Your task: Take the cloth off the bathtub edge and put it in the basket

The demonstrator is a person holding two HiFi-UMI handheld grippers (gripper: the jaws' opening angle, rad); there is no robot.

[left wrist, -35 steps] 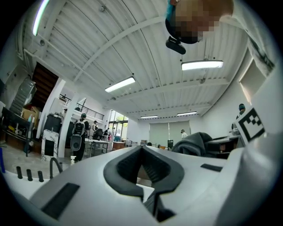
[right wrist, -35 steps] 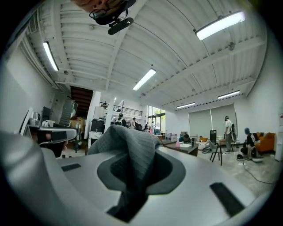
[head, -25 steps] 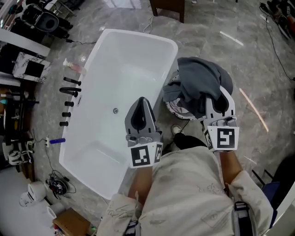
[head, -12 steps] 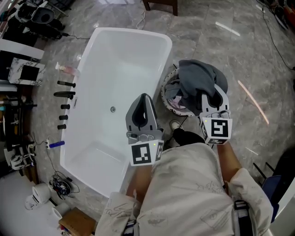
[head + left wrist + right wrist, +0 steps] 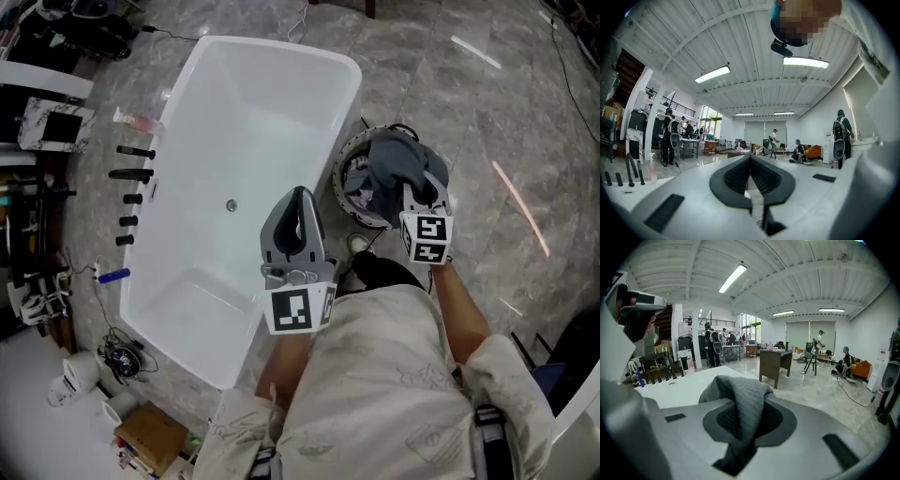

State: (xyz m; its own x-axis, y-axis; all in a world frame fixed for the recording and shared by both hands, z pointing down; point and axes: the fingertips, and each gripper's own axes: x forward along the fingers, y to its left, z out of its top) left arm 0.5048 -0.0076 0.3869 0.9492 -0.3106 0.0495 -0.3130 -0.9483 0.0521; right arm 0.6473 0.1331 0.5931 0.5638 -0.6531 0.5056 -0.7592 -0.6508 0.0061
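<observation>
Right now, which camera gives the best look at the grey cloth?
The head view: it shows the whole grey cloth bunched over the basket. The right gripper view shows only a fold pinched in the right claw. The left gripper view shows none of it.

The white oblong bathtub [image 5: 253, 112] is gleaming with a smooth, glossy finish, and the grey veined stone floor [image 5: 487, 122] around it is shining like polished marble, throwing back streaks of light. The dark grey cloth [image 5: 740, 392] is showing a soft, matt, finely ribbed knit where it is folding between the black grooved pads [image 5: 724, 418] of the right gripper [image 5: 743, 404]. That gripper's light grey shell is looking like smooth matt plastic, as is the left gripper's [image 5: 750, 159], while the person's beige top [image 5: 375, 375] is looking like thin, creased fabric.
</observation>
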